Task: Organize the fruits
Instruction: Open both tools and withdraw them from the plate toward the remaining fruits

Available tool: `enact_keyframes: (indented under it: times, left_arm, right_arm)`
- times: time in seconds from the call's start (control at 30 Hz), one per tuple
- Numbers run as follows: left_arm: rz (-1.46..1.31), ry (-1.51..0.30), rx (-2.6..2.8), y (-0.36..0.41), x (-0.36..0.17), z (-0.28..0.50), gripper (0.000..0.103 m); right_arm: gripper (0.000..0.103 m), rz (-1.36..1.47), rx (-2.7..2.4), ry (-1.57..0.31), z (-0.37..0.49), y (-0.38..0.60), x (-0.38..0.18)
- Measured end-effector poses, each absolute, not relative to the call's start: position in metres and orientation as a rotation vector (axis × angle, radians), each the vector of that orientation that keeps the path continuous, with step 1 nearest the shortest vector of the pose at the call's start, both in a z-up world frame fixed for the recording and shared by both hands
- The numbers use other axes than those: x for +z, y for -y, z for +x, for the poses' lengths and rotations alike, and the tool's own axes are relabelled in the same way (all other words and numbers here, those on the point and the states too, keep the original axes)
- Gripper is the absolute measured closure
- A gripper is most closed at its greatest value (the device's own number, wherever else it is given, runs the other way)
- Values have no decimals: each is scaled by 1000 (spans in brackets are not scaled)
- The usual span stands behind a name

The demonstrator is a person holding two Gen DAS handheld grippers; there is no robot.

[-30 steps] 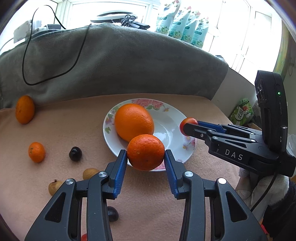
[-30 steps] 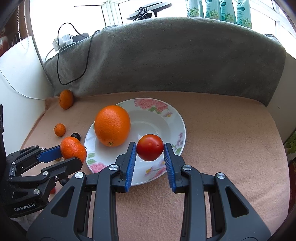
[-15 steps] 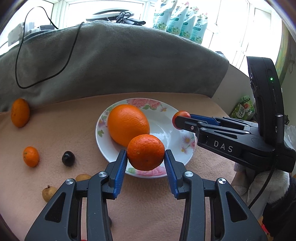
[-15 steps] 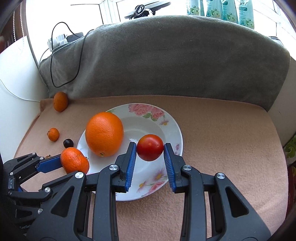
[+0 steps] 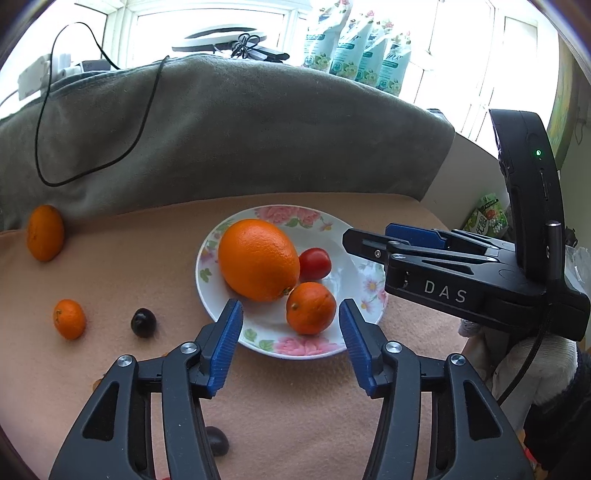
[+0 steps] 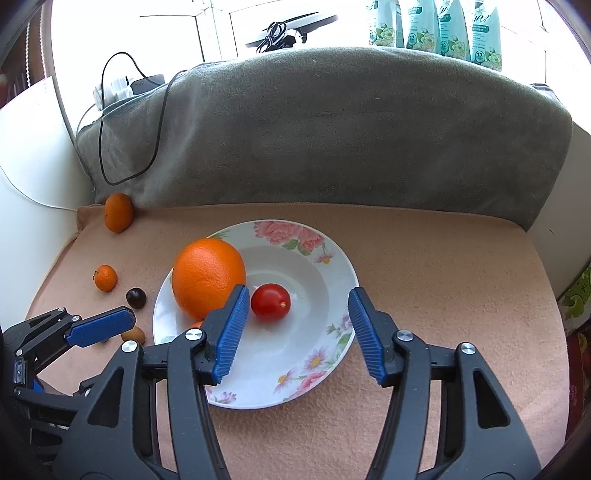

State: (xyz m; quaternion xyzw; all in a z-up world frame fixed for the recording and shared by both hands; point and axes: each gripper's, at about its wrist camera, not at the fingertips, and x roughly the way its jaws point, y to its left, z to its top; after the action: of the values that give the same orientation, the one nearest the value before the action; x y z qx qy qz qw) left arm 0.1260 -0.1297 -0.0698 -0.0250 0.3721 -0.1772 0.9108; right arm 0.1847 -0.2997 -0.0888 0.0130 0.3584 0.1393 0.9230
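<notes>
Peach-coloured cloth (image 5: 155, 266) covers the work surface, with a grey blanket (image 6: 332, 140) heaped behind it and a black cable (image 5: 88, 147) looping over that. On the cloth stands a flowered plate (image 6: 332, 258) holding a large orange (image 5: 258, 260), a tomato (image 6: 270, 301) and a mandarin (image 5: 311, 308). From the right wrist view, the mandarin is almost wholly hidden behind a blue pad, only a sliver showing.

Both tongs hang over the plate's near edge. The left gripper (image 5: 291, 325) is opening, its pads apart from the mandarin lying between them; the right gripper (image 6: 299, 314) is opening too, the tomato loose near its left pad. Neither grips anything.

Left of the plate lie a second mandarin (image 5: 45, 232), a small mandarin (image 5: 69, 318) and a dark round fruit (image 5: 143, 322). Another dark fruit (image 5: 216, 441) is half covered by the left gripper's frame, and a small brownish fruit (image 6: 133, 334) sits beside the plate, too small to name. Pale green packets (image 6: 436, 26) line the bright window.
</notes>
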Motion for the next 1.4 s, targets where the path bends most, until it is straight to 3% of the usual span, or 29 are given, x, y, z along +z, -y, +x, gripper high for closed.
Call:
enact_keyframes:
  times: [0.1,0.17,0.33,1.4]
  left_arm:
    - [-59,-766,-366,128,-69,125,44]
    - [-60,-764,-364,127,-69,124,41]
    - [-63,-756,-360,123,-67,119,33]
    - [-220,-711,-121,-22,-62,88,33]
  right_arm:
    - [40,19,285,-729,183,299,-86]
    - [30,15,279,-718,181,298,-84]
    - [19,31,276,-703,176,300,-80]
    - [19,46,480,-679,125,256,-62]
